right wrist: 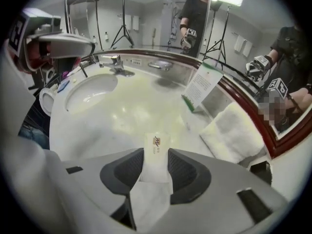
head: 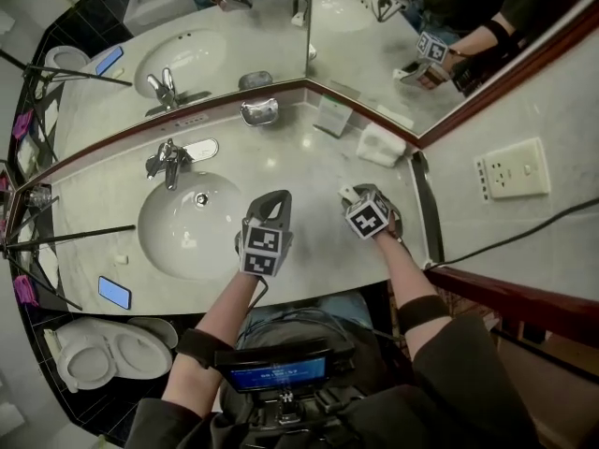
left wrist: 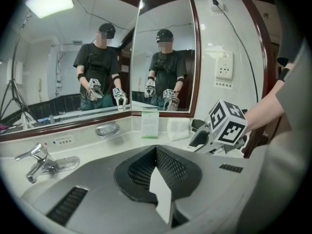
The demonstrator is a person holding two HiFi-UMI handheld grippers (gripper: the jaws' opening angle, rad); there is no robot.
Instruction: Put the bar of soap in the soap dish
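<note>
A white wrapped bar of soap (right wrist: 156,156) stands upright between the dark pads of my right gripper (right wrist: 156,165), which is shut on it and points steeply down at the counter (head: 309,171). In the head view that gripper (head: 358,201) hovers right of the basin, with the soap's end (head: 347,194) showing. The silver soap dish (head: 259,111) sits at the back by the mirror corner, and it appears empty in the left gripper view (left wrist: 107,129). My left gripper (head: 273,202) is held at the basin's right rim, shut (left wrist: 157,169) with nothing in it.
The round sink basin (head: 192,224) with its chrome faucet (head: 167,160) fills the left of the counter. A folded white towel (head: 381,144) and a standing card (head: 332,115) lie at the back right. A blue phone (head: 114,292) rests at the front left edge.
</note>
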